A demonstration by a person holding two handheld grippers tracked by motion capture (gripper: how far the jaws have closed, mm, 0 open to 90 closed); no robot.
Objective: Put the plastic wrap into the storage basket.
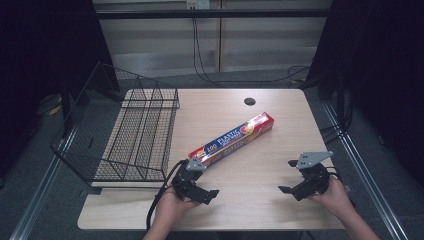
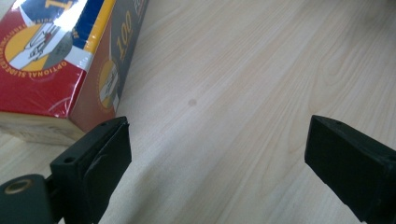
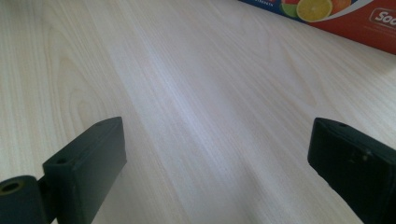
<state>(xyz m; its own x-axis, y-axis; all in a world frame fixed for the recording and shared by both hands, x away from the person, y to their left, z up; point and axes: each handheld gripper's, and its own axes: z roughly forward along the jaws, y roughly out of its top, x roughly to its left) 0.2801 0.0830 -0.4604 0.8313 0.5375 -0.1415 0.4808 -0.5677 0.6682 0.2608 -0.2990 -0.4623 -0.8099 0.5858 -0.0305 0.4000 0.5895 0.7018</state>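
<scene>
Red-and-blue cardboard plastic-wrap box (image 1: 233,139) lies diagonal on pale wood worktop (image 1: 260,200), beside the black wire basket (image 1: 135,135). Left gripper (image 2: 217,154) at box's near end, fingers apart, empty; right gripper (image 3: 217,158) likewise. Judgement: straddle box squarely before closing.

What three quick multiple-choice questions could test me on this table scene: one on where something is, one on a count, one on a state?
1. Where does the wire basket sit on the table?
A. on its left side
B. on its right side
C. on top of the box

2. How many boxes lie on the table?
A. one
B. two
C. three

3. How do the left gripper jaws stand?
A. open, nothing between them
B. shut on the box
C. shut on the basket

Answers: 1 A, the basket fills the left side; 2 A, a single plastic wrap box lies there; 3 A, bare wood shows between the jaws.
</scene>
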